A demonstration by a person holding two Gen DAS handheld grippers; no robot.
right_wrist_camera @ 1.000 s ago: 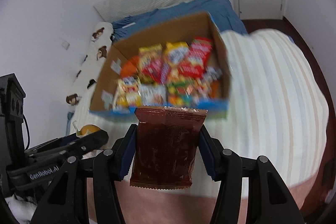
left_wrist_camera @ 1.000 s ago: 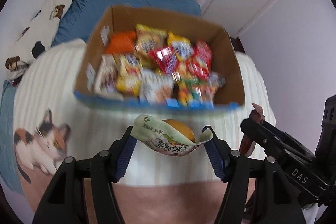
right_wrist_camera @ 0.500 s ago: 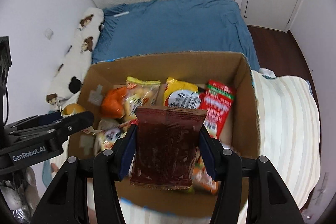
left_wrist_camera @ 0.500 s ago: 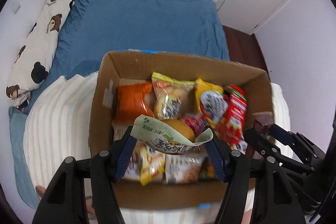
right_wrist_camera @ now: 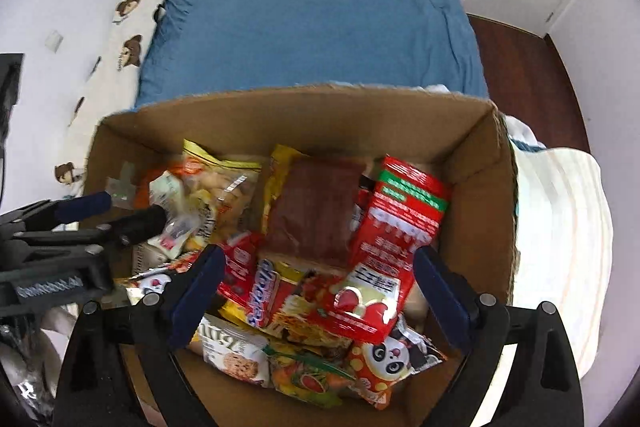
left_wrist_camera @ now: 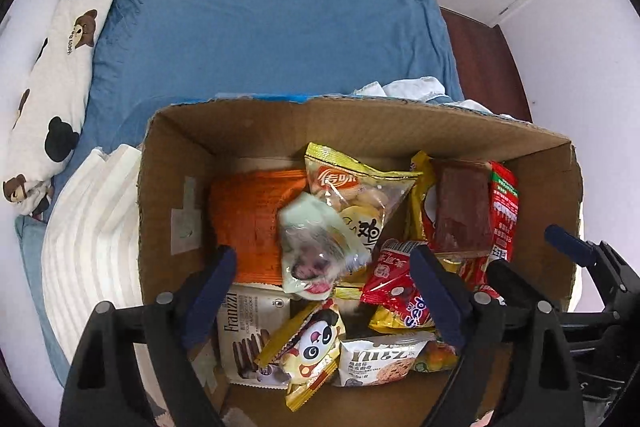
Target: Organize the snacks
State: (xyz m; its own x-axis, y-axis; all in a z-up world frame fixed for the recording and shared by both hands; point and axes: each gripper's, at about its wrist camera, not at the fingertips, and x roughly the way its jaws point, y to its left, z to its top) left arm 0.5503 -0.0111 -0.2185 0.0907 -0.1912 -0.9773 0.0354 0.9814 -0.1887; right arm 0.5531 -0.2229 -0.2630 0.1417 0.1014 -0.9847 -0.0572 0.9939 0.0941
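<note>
Both snacks let go over the box

The left gripper (left_wrist_camera: 320, 303) and right gripper (right_wrist_camera: 316, 295) hang over the cardboard box (left_wrist_camera: 376, 123), jaws opening wide with nothing pinched; the pale green packet (left_wrist_camera: 316, 247) and brown packet (right_wrist_camera: 316, 215) lie on the pile, so next probably comes fetching more snacks

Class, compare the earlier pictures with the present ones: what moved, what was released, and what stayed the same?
Both claws travelled from in front of the cardboard box to above it. The left claw is opening and has let go of the pale green packet, which drops blurred among the snacks. The right claw is opening too; its brown packet now lies in the box. The box and blue bedding stayed put.
</note>
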